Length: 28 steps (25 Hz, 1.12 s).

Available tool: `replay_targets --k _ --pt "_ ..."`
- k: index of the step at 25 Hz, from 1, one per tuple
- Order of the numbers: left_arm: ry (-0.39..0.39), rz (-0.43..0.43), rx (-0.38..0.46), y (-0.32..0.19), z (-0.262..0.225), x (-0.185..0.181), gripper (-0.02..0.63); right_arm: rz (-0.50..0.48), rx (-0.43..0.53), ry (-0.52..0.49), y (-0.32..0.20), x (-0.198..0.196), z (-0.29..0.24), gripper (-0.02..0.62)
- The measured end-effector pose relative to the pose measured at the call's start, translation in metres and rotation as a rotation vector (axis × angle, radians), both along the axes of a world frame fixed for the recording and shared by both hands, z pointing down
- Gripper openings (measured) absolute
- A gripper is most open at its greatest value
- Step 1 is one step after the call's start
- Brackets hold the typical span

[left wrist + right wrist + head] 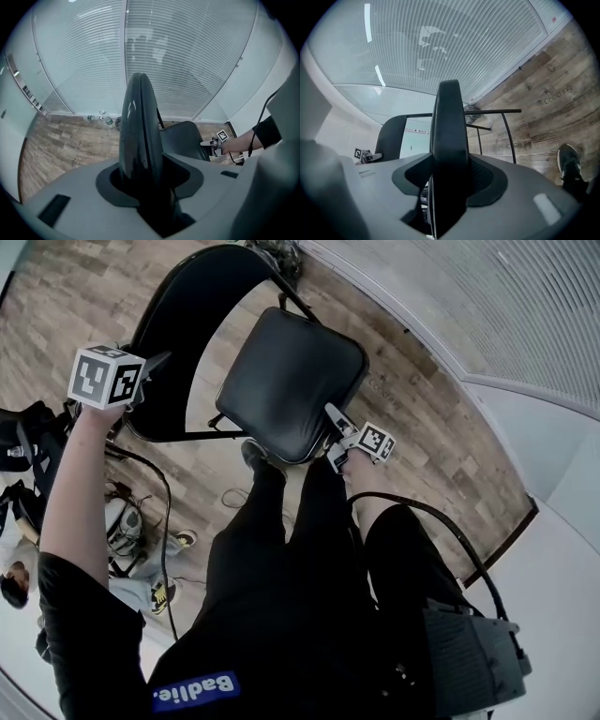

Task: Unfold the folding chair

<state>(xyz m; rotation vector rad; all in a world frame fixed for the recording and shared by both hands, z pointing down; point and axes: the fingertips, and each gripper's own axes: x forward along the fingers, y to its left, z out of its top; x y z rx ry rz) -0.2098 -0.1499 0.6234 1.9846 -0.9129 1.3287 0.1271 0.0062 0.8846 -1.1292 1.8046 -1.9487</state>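
my left gripper (157, 360) pinches the black curved backrest (173, 320) upper left; right gripper (336, 439) sits spread astride the black square padded seat (286, 381), lower-right edge.

Your right gripper (450, 183) has the chair seat (450, 122) edge-on between its jaws, with a thin gap low on the seat's left side. Left of the seat stands the backrest (389, 136), your left gripper (367, 156) at its far edge. Right of the seat run the frame tubes (508, 136), wood floor (543, 93) and a shoe (568, 164); above it, blinds (454, 42)
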Motion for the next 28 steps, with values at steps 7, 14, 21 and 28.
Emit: replay_targets --k 7,14,21,28 --pt "0.028 -0.007 -0.012 -0.003 0.024 0.007 0.14 0.029 0.002 0.016 0.007 0.027 0.037 0.208" --pt "0.055 -0.026 -0.025 -0.006 0.047 0.011 0.153 0.053 -0.068 0.025 0.021 0.052 0.076 0.225" --pt "0.065 -0.027 -0.029 -0.001 0.062 0.021 0.156 0.067 -0.071 0.031 0.031 0.071 0.106 0.236" --pt "0.068 -0.037 -0.032 0.005 0.078 0.038 0.163 0.068 -0.05 0.006 0.037 0.093 0.131 0.245"
